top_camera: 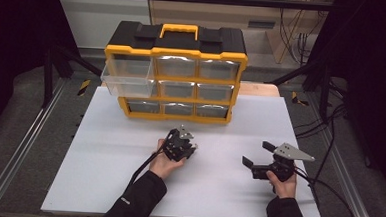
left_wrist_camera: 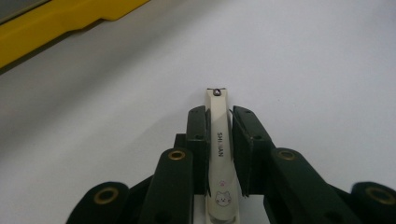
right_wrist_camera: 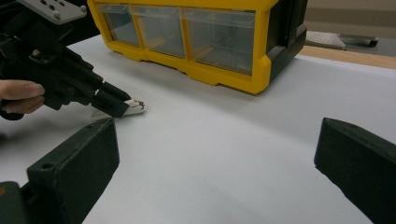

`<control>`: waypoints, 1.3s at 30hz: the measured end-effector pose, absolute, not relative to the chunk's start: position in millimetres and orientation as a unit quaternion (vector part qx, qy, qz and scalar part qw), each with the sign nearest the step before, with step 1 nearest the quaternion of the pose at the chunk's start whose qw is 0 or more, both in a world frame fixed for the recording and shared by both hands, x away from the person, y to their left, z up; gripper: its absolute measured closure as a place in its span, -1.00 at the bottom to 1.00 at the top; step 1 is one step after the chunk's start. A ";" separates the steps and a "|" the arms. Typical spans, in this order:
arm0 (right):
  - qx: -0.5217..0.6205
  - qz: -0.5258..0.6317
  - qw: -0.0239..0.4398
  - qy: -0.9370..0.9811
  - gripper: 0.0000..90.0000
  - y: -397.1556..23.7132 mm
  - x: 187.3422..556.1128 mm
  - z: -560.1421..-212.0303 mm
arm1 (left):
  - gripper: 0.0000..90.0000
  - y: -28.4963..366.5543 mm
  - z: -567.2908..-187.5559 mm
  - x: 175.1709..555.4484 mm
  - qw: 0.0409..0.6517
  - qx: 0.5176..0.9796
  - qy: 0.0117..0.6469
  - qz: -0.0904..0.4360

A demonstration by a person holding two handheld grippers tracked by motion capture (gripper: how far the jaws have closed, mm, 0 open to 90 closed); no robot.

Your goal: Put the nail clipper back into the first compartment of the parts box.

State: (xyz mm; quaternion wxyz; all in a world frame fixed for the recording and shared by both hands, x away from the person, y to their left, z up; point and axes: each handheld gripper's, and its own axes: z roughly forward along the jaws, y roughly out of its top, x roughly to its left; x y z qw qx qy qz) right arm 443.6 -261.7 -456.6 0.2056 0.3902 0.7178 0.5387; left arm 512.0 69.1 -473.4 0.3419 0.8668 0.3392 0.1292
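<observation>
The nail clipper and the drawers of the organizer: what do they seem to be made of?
Nail clipper: probably metal under a glossy cream coating with printed lettering, a bare metal pin at its tip. Drawers: clear, shiny plastic, see-through to their insides.

My left gripper (left_wrist_camera: 219,140) clamps a white nail clipper (left_wrist_camera: 219,154), tip toward twelve o'clock; yellow edge (left_wrist_camera: 56,23), probably an organizer's base, at eleven.
</observation>
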 end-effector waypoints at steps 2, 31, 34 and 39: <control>0.390 0.538 0.206 0.718 -0.99 -261.7 443.5 -456.5 | 0.70 70.4 -470.6 510.8 0.344 0.868 0.335 0.130; 0.390 0.538 0.204 0.719 -0.99 -260.8 443.5 -457.2 | 0.70 126.4 -435.7 475.1 0.385 0.852 0.329 0.134; 0.391 0.537 0.205 0.719 -0.99 -261.0 443.5 -457.1 | 0.70 131.5 -431.0 472.7 0.391 0.849 0.329 0.134; 0.390 0.537 0.205 0.719 -0.99 -261.1 443.4 -456.9 | 0.70 144.3 -421.6 467.6 0.401 0.844 0.329 0.138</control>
